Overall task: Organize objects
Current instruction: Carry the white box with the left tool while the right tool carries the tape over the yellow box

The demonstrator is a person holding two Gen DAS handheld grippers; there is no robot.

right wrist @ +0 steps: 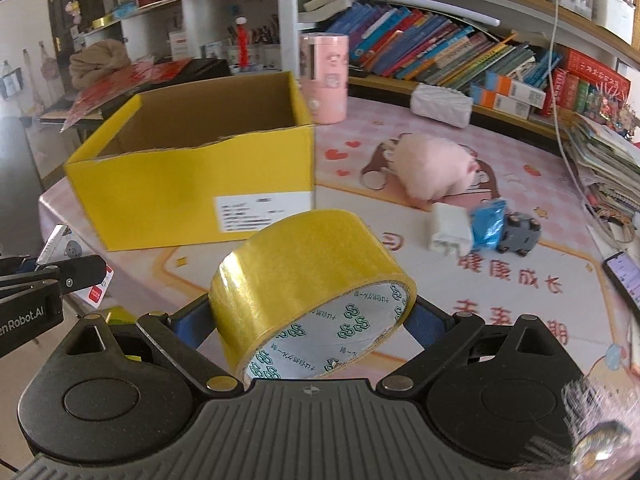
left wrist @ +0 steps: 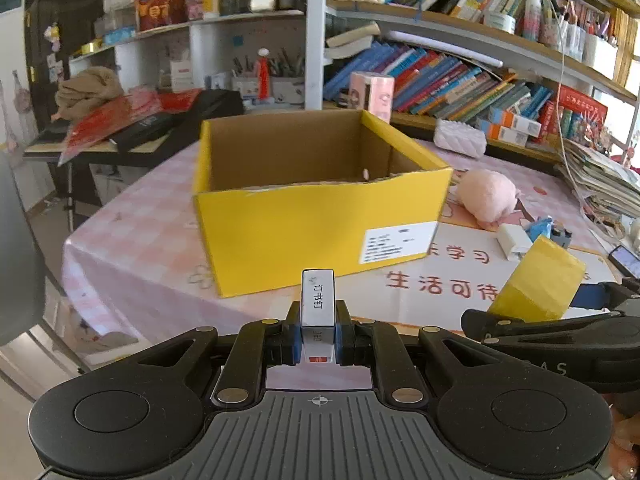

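My left gripper [left wrist: 318, 336] is shut on a small white staple box [left wrist: 318, 304] with Chinese lettering, held above the table's near edge in front of the open yellow cardboard box [left wrist: 320, 216]. My right gripper [right wrist: 312, 320] is shut on a roll of yellow tape [right wrist: 304, 280], held above the table to the right of the yellow box [right wrist: 192, 188]. The tape roll [left wrist: 538, 280] also shows at the right of the left wrist view. The staple box [right wrist: 54, 242] shows at the left edge of the right wrist view.
On the pink table mat [right wrist: 480, 288] lie a pink plush toy [right wrist: 432, 168], a white charger [right wrist: 448, 228], a blue wrapper [right wrist: 488, 224], a grey toy [right wrist: 520, 236] and a phone [right wrist: 624, 276]. A pink canister [right wrist: 324, 80] stands behind the box. Bookshelves [left wrist: 460, 76] line the back.
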